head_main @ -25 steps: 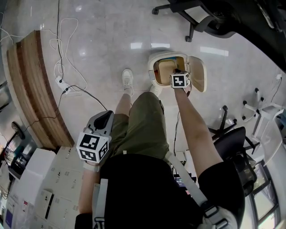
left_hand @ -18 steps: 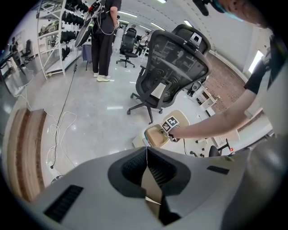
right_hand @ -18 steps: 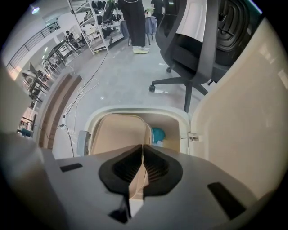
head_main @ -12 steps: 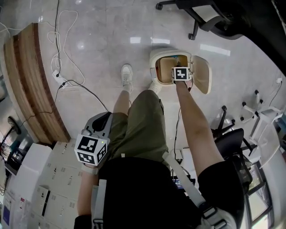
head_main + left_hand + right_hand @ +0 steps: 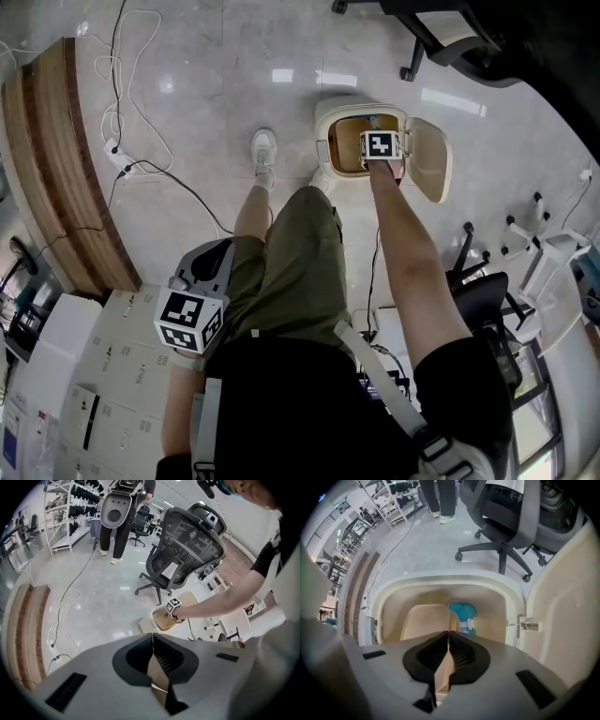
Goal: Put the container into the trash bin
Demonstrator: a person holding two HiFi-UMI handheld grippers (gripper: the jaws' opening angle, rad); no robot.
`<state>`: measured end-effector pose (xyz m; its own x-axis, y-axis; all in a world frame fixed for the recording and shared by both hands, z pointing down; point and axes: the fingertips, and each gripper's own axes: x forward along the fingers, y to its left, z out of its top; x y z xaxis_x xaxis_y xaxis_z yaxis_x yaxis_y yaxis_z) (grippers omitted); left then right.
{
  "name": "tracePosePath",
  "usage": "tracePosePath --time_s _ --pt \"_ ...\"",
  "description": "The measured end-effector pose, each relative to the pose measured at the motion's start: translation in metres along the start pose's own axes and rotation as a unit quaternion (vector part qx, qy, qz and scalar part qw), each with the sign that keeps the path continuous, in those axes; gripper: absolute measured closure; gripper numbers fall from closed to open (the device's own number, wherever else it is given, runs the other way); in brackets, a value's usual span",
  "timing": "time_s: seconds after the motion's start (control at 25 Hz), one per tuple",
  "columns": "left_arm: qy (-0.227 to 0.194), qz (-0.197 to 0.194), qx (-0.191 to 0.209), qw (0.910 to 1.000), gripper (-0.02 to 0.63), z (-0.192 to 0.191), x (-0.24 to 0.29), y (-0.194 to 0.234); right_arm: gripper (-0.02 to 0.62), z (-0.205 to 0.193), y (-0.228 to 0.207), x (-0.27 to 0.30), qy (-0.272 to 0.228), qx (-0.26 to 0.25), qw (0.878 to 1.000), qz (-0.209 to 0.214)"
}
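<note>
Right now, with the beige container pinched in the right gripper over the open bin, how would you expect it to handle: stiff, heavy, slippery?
Probably light: the container hangs from the right gripper by one thin edge. Likely thin-walled and somewhat bendable, since the jaws nearly meet on it. Its smooth side might slip.

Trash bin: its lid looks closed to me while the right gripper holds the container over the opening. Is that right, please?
Not quite. The lid of the trash bin is open, swung out to one side, as the right gripper view shows. The rest holds: the right gripper is shut on the container over the opening.
</note>
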<state>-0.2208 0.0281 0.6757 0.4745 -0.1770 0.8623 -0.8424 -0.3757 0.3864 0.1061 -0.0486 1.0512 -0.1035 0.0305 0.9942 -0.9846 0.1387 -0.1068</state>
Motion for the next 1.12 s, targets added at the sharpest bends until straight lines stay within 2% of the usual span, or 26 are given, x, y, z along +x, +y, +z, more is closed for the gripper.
tracePosePath --time_s 0.44,0.88,0.96,1.04,1.12 --pt "0.014 -0.005 -0.02 0.9997 0.595 -0.016 0.012 0.004 0.575 -0.009 -0.006 0.023 0.029 0.016 0.999 0.002" --pt "0.014 -0.009 -0.029 0.9994 0.595 -0.023 0.025 0.009 0.574 -0.01 0.003 0.042 0.056 0.018 0.998 0.022" --pt "0.014 -0.011 -0.03 0.9994 0.595 -0.023 0.027 0.009 0.549 -0.013 0.006 0.045 0.059 0.02 0.998 0.026" --pt "0.015 -0.013 -0.029 0.9994 0.595 -0.024 0.028 0.009 0.475 -0.015 0.006 0.047 0.061 0.022 0.998 0.024" --pt "0.015 -0.015 -0.03 0.9993 0.595 -0.025 0.028 0.009 0.446 -0.018 0.006 0.048 0.061 0.023 0.998 0.02"
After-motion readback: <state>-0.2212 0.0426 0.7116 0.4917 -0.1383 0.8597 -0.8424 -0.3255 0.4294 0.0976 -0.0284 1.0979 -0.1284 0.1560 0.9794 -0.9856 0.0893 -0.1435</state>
